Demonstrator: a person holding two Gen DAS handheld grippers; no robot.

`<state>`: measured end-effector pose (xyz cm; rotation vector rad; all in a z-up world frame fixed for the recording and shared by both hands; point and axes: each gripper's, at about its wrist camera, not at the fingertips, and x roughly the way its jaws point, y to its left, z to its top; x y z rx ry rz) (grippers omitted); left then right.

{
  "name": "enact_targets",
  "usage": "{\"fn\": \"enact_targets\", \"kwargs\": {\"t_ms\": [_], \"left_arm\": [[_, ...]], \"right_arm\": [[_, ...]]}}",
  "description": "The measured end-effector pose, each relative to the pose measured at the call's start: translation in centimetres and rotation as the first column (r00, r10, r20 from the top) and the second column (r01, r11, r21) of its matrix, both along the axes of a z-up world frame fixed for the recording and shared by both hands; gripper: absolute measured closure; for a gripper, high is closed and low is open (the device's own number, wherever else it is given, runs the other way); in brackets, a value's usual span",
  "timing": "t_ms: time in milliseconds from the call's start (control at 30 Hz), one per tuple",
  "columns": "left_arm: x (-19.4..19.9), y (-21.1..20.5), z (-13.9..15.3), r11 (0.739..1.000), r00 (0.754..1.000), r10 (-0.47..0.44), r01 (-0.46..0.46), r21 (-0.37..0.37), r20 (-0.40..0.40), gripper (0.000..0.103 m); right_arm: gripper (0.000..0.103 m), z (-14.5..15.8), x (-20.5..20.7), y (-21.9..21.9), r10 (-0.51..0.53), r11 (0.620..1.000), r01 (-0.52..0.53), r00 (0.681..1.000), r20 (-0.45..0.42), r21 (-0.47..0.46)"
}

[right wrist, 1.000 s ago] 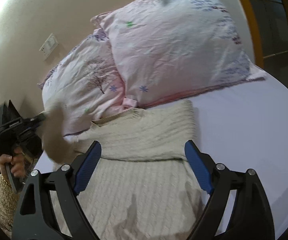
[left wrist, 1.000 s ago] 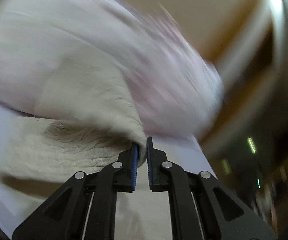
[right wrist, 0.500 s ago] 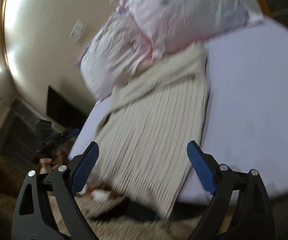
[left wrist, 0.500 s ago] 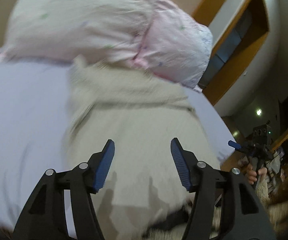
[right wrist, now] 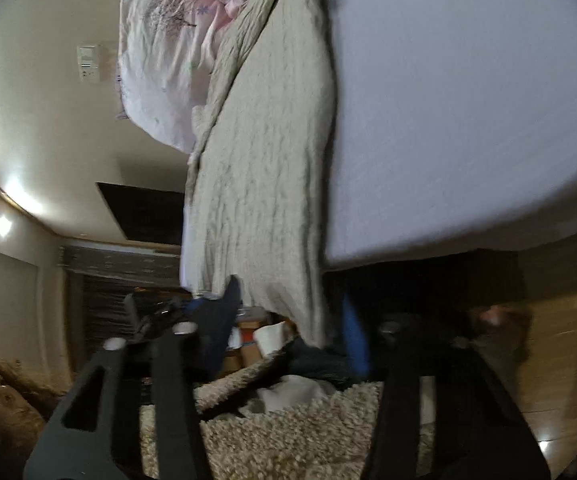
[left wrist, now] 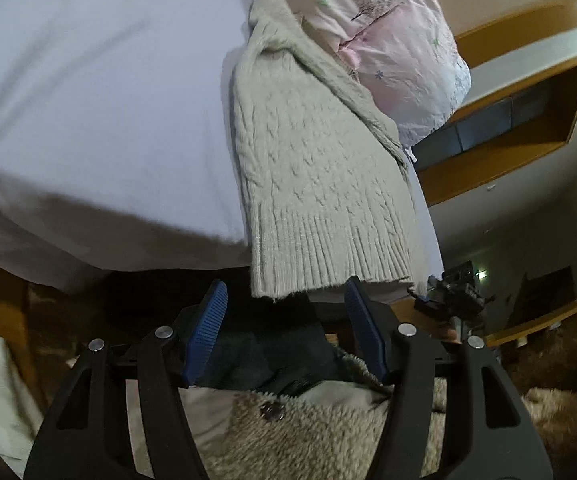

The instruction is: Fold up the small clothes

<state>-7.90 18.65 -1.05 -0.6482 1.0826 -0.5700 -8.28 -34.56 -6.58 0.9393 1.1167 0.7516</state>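
A cream cable-knit sweater (left wrist: 312,160) lies lengthwise on the white bed sheet (left wrist: 100,112), its ribbed hem hanging over the bed's near edge. It also shows in the right wrist view (right wrist: 268,168). My left gripper (left wrist: 286,332) is open and empty, just below and in front of the hem. My right gripper (right wrist: 292,320) is open and empty, its blue pads on either side of the hem's lower corner, not closed on it. The right gripper also shows at the right in the left wrist view (left wrist: 454,292).
Pink flowered pillows (left wrist: 400,40) lie at the head of the bed against the sweater's far end, also in the right wrist view (right wrist: 164,52). A shaggy beige garment (left wrist: 312,436) is below the grippers. Boxes and a white cup (right wrist: 270,338) sit on the floor beside the bed.
My left gripper let go of the sweater sleeve and opened. Both grippers pulled back from the pillows to the sweater's hem at the bed edge.
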Motion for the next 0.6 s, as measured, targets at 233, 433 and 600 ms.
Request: {"fn": "enact_targets", "kwargs": {"t_ms": [233, 433, 600], "left_arm": [[0.9, -0.6, -1.1, 0.988, 0.997, 0.057, -0.064, -0.141, -0.056, 0.095], [1.7, -1.4, 1.7, 0.985, 0.998, 0.06, -0.059, -0.16, 0.004, 0.098], [7.9, -1.6, 10.0, 0.99, 0.962, 0.109, -0.083, -0.11, 0.249, 0.098]], "right_arm": [[0.096, 1.1, -0.3, 1.3, 0.027, 0.999, -0.03, 0.997, 0.079, 0.044], [0.097, 7.0, 0.3, 1.0, -0.007, 1.0, 0.002, 0.963, 0.27, 0.018], [0.097, 15.6, 4.9, 0.8, -0.071, 0.994, 0.101, 0.877, 0.476, -0.038]]}}
